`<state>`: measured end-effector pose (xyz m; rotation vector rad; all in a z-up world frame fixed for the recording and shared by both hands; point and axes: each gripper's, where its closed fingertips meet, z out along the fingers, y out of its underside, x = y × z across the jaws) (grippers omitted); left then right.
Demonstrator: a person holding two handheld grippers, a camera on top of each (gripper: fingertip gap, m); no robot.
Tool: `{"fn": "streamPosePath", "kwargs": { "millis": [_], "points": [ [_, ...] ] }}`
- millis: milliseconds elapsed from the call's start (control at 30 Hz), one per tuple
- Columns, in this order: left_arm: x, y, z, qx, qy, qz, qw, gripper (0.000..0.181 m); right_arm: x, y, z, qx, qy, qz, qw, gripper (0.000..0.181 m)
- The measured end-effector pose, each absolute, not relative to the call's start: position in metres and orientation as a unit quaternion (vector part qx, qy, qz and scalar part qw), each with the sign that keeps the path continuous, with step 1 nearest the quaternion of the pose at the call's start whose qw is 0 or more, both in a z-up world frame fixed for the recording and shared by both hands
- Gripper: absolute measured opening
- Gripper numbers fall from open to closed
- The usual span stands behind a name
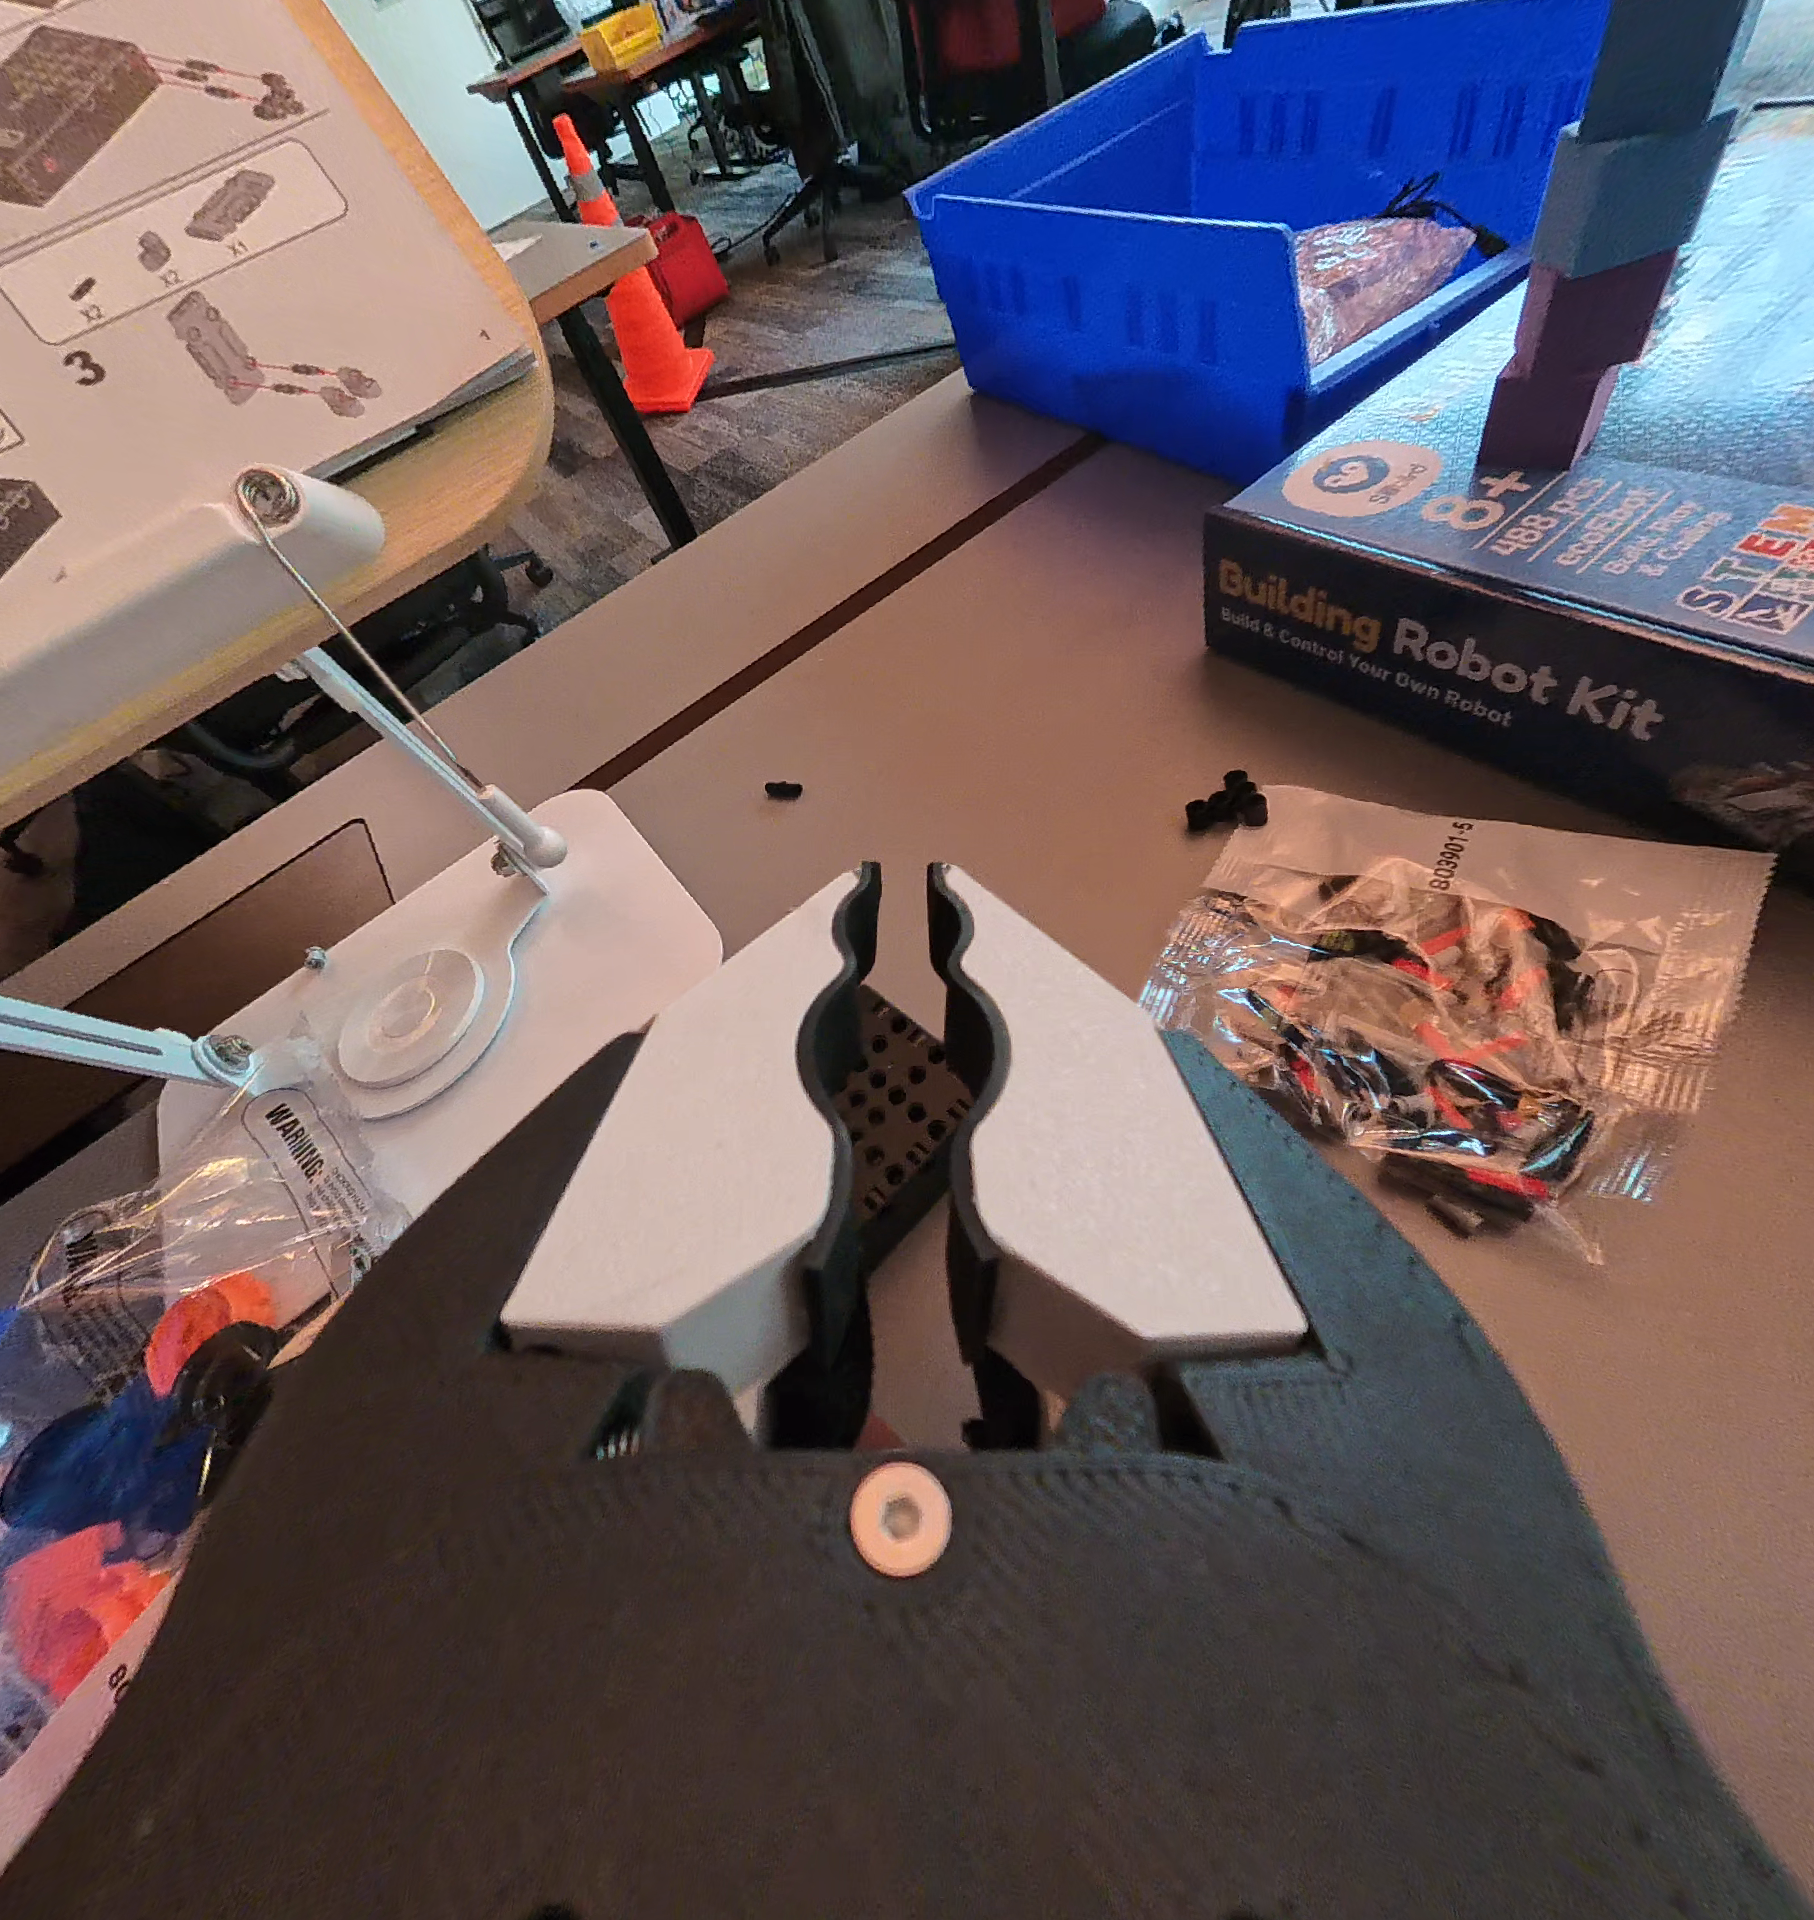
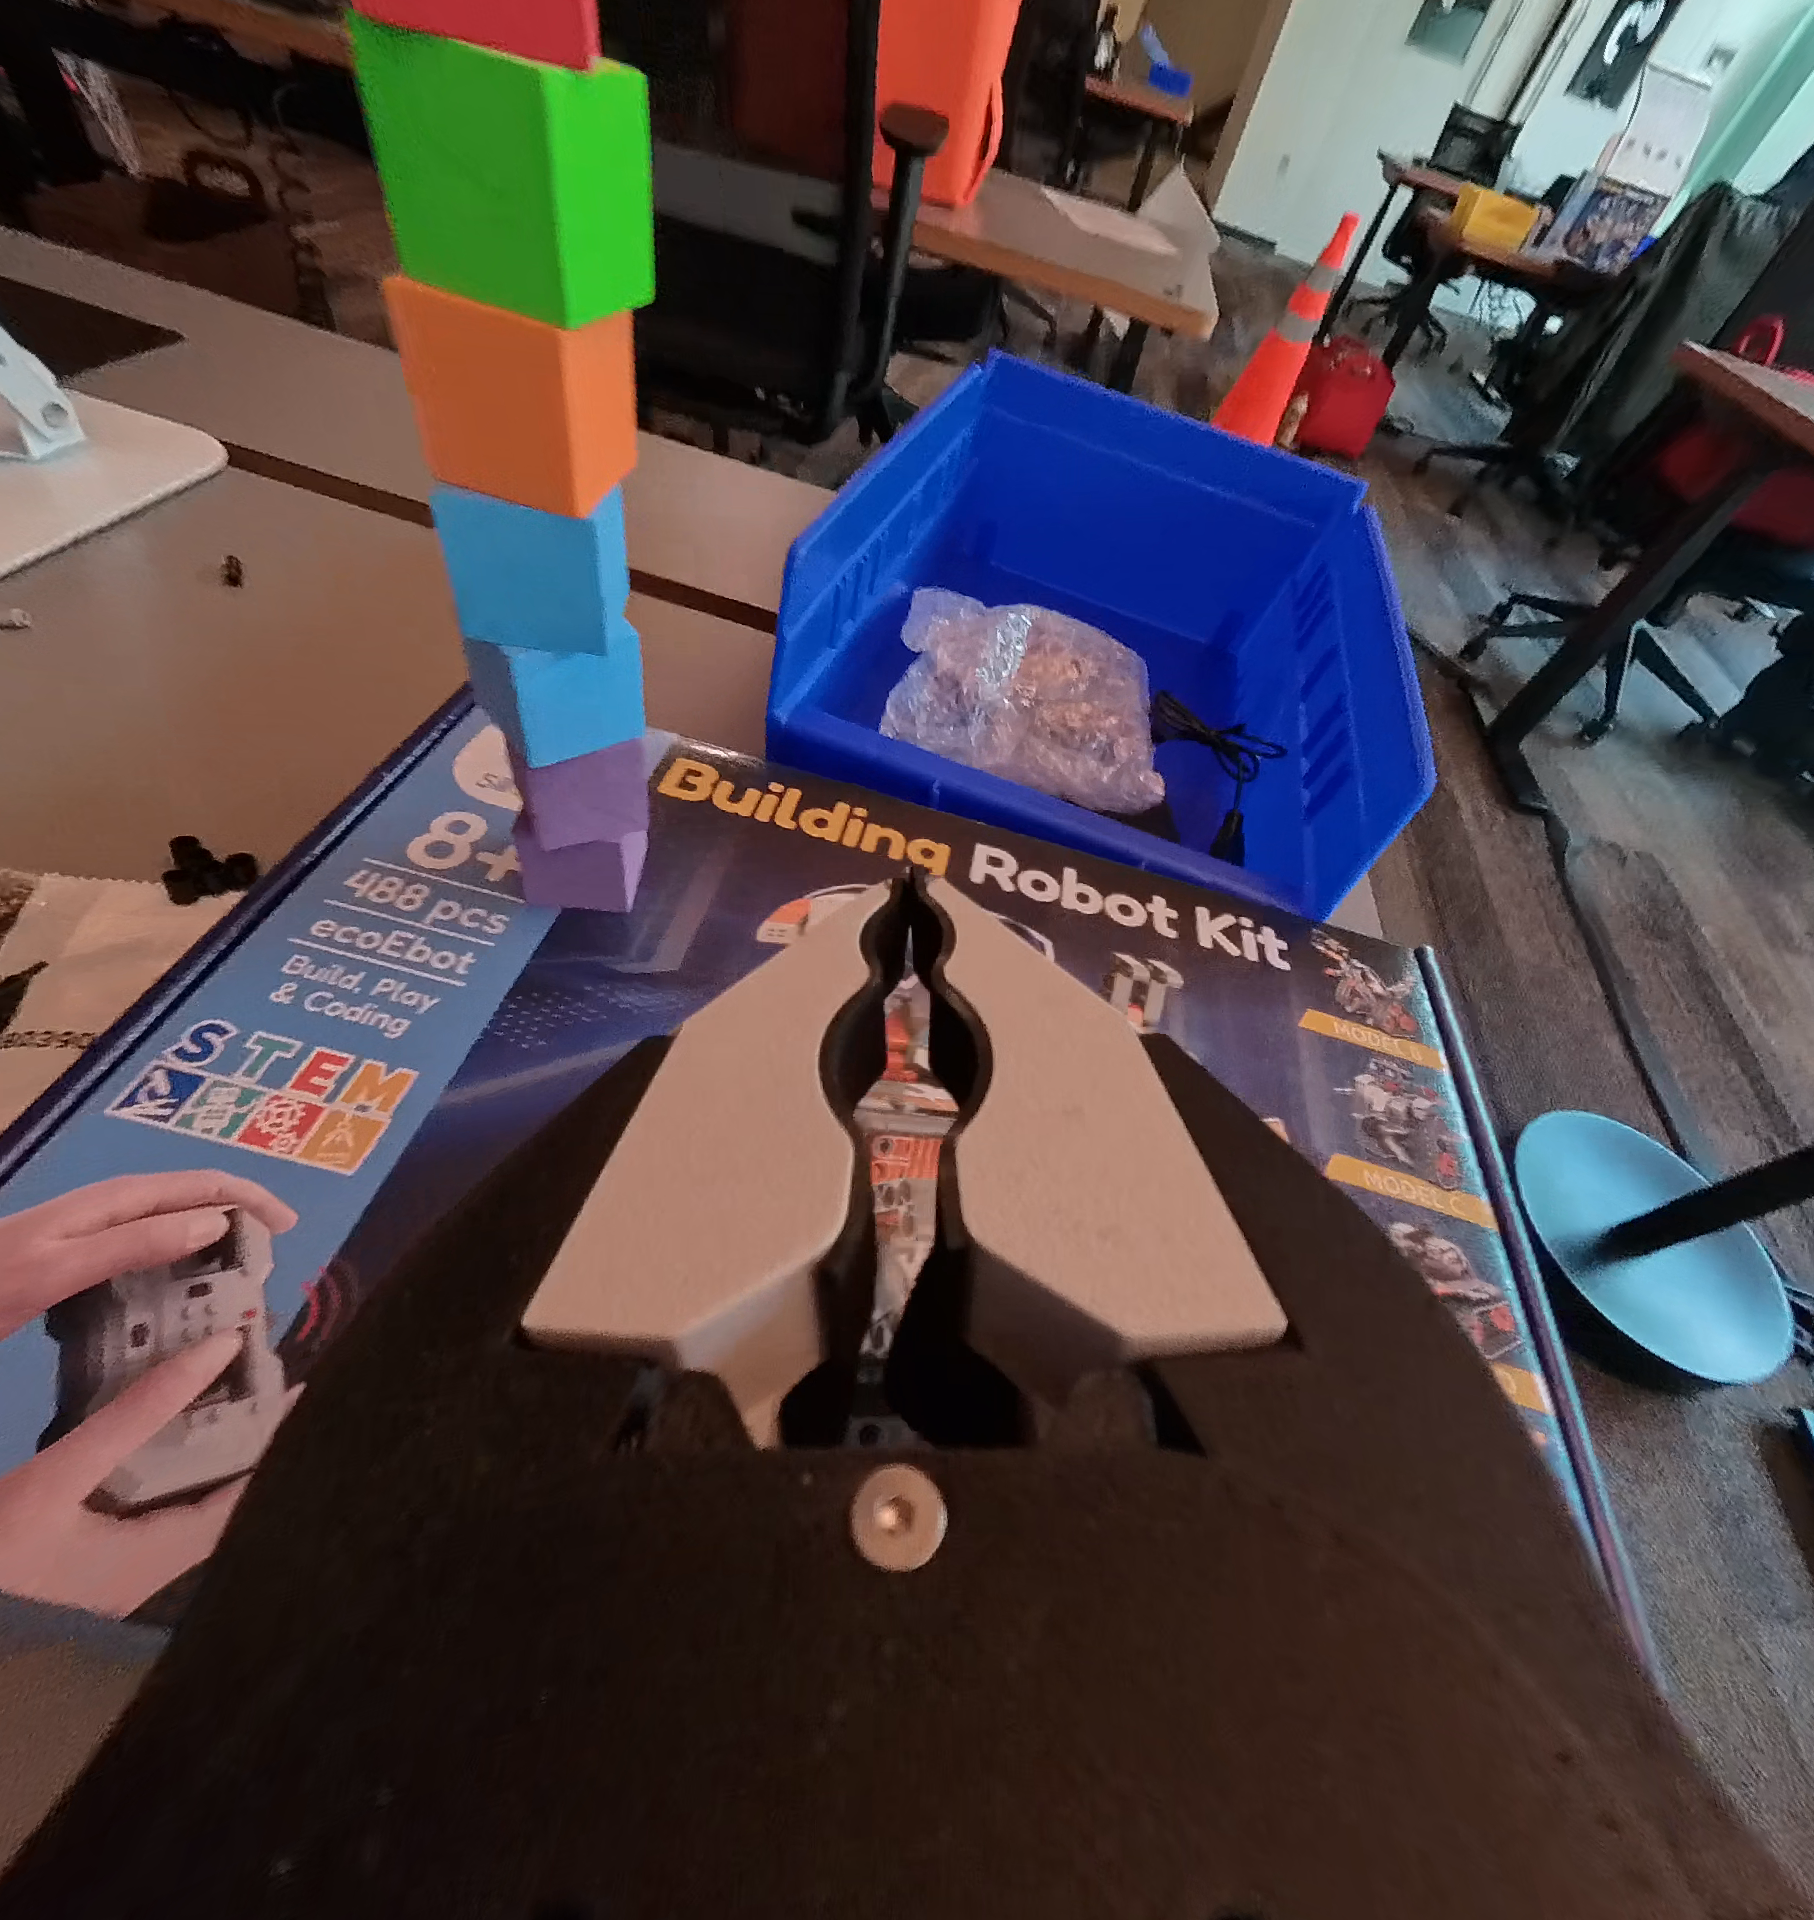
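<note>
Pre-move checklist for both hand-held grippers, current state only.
1. Left hand-held gripper holding the black perforated part: ok, part sits between the fingers; tips narrowly apart.
2. Right hand-held gripper empty: ok, tips meet, nothing between.
3. Block tower stable: not ok, crooked stack on the kit box, just ahead of the right gripper.
4. Loose black pegs within view: ok, beside the parts bag.
5. Blue bin reachable: cannot tell.
</note>
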<state>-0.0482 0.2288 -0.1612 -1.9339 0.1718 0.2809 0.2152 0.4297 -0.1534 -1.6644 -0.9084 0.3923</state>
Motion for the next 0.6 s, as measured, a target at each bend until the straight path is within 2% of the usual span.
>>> {"fn": "streamPosePath", "kwargs": {
  "millis": [367, 600],
  "points": [
    [-0.053, 0.227, -0.151, -0.806, 0.067, 0.137, 0.572, 0.007, 0.19, 0.468, -0.18, -0.766, -0.434, 0.11, 0.461, 0.0],
    [-0.063, 0.223, -0.138, -0.794, 0.049, 0.14, 0.589, 0.007, 0.136, 0.446, -0.175, -0.735, -0.475, 0.138, 0.465, 0.0]
  ]
}}
